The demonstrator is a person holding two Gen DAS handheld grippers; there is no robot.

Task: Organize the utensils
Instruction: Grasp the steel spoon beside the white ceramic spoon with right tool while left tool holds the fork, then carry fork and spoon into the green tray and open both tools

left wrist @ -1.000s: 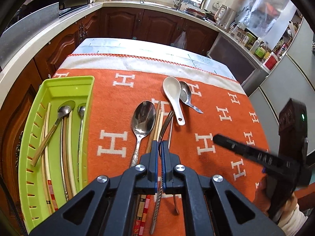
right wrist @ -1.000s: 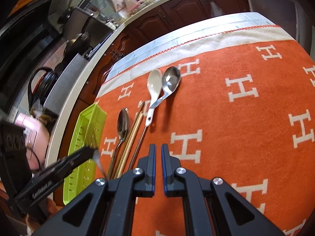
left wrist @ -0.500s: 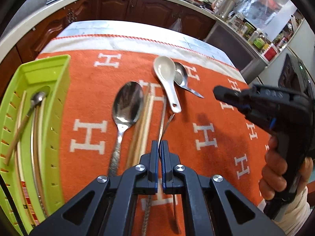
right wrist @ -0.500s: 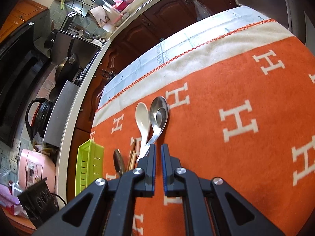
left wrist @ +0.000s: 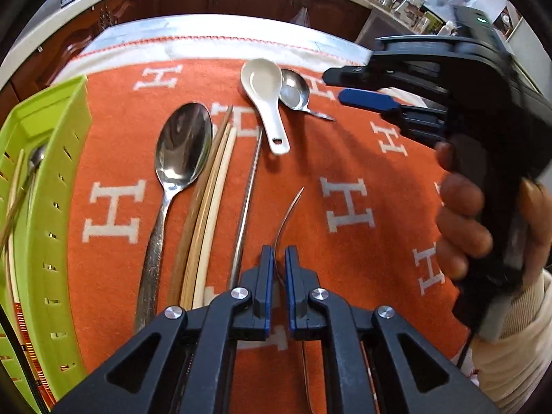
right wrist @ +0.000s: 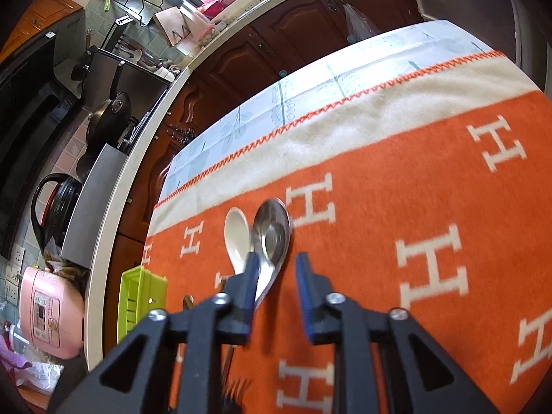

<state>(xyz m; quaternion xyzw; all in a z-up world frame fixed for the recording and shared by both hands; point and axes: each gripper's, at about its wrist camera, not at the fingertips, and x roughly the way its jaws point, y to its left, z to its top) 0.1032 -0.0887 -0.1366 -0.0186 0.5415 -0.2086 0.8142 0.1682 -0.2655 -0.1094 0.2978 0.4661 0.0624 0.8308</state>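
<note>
My left gripper [left wrist: 279, 258] is shut on a thin metal chopstick [left wrist: 288, 214], lifted and tilted over the orange cloth. On the cloth lie a large steel spoon [left wrist: 179, 158], wooden chopsticks [left wrist: 210, 200], another metal chopstick [left wrist: 246, 207], a white ceramic spoon [left wrist: 264, 93] and a small steel spoon [left wrist: 295, 91]. My right gripper [right wrist: 276, 269] is open, hovering just above the small steel spoon [right wrist: 272, 238], next to the white spoon [right wrist: 238, 238]. It also shows in the left wrist view [left wrist: 358, 86].
A green slotted tray [left wrist: 38, 207] at the left edge holds a spoon and several chopsticks; it also shows in the right wrist view [right wrist: 141, 296]. The cloth's cream border [right wrist: 345, 127] lies at the far side. Kitchen counter and cabinets stand beyond.
My left gripper has lifted the metal chopstick and shifted right. My right gripper moved forward to the small steel spoon and opened its jaws.
</note>
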